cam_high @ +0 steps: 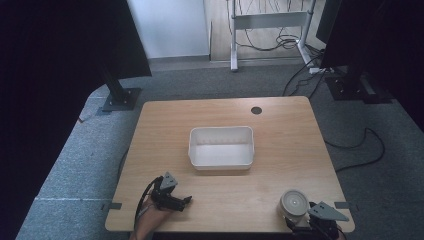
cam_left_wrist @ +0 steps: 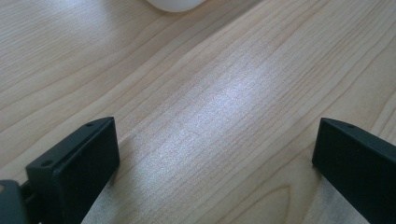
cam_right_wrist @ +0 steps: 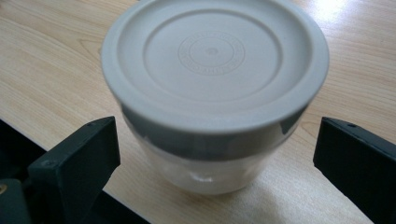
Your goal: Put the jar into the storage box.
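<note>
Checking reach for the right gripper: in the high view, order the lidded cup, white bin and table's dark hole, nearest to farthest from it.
From the right gripper:
1. lidded cup, right in front of it at the near right corner.
2. white bin, mid-table, ahead and left.
3. dark hole, near the far edge.

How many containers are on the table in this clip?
2. A white open bin sits at the table's middle, and a lidded round tub stands near the front right edge, between the open jaws of the right gripper. Nothing seems hidden.
</note>
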Demonstrator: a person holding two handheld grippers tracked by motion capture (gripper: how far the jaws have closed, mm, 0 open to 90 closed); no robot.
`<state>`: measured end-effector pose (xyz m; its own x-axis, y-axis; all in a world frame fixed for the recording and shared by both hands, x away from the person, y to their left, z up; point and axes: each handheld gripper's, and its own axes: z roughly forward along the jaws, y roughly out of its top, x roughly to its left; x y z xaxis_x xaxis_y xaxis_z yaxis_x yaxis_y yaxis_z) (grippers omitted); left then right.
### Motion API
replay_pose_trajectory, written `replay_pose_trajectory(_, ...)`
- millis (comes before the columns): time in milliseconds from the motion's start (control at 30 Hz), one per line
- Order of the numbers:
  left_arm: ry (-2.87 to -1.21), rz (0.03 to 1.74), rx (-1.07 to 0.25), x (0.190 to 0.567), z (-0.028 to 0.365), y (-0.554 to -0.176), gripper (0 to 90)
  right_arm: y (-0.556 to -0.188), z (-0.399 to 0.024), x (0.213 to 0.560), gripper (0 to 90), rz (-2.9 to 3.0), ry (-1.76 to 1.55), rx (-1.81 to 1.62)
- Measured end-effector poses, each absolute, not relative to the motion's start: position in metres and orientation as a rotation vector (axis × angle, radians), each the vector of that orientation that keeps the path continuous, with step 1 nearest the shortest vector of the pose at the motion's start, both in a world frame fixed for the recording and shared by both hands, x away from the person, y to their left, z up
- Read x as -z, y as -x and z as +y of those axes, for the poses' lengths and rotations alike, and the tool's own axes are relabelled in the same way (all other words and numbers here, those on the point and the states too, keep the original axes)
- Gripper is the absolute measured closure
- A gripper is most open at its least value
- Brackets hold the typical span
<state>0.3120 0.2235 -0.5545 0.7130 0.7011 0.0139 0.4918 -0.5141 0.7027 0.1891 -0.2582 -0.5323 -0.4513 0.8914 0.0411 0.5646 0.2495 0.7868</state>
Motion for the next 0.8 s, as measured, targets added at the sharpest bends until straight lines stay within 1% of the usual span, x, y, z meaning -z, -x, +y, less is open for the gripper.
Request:
replay_pose_trajectory(633, -2.221, 0.902, -0.388, 0.554, 0.223, -0.312, 0.3, -0.205, -0.248, 0.538, 0.9, 2.089, -1.365, -1.072)
replay_pose_trajectory(800, -2.221, 0.901, -0.388, 0.554, 0.223, -0.312, 0.3, -0.21, -0.245, 0.54, 2.4, 2.088, -1.383, -1.078)
